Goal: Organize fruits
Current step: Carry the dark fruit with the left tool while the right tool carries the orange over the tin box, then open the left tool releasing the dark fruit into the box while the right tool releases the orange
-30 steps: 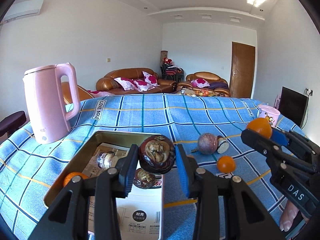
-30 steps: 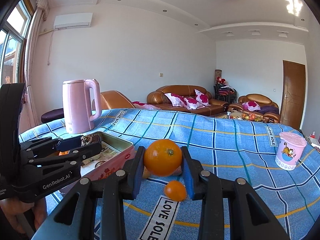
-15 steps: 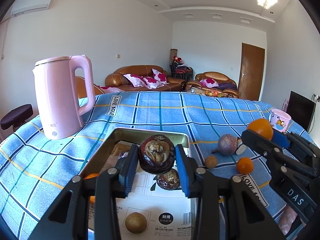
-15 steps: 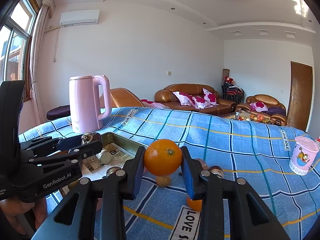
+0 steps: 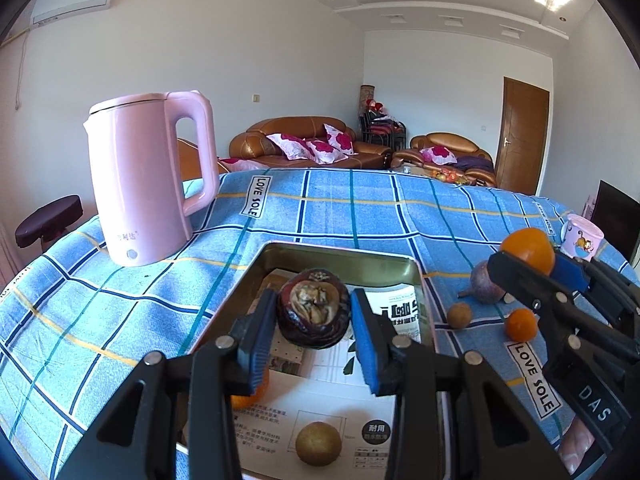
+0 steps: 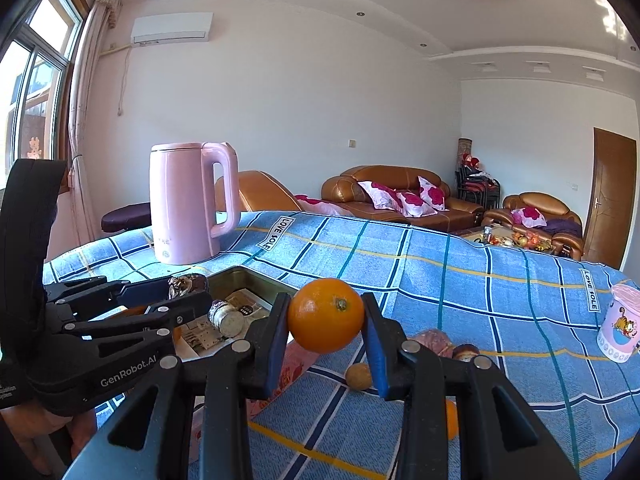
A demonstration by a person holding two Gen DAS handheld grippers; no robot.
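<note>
Setting: home living room. Brown leather sofas point(image 6: 394, 194) with floral cushions along white walls, wall air conditioner point(image 6: 172, 29), wooden door point(image 6: 612, 196), curtained window point(image 6: 36, 92). Table under blue checked cloth point(image 6: 460, 276); pink kettle point(image 6: 190, 202).

Dark split mangosteen point(image 5: 313, 313) held over tin point(image 5: 340, 254); orange point(image 6: 326, 315) held aloft.

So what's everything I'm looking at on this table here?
tablecloth: one, blue check, covers table
kettle: one, pink, far left
tin tray: one, metal, paper-lined, centre
dark split fruit: one, purple-brown, held over tray
big orange: one, held right of the tray
small orange: one, on cloth
purple fruit: one, on cloth
brown round fruits: two, one in tray, one on cloth
cup: one, pink, far right
left gripper: black, shut on dark fruit
right gripper: black, shut on orange
</note>
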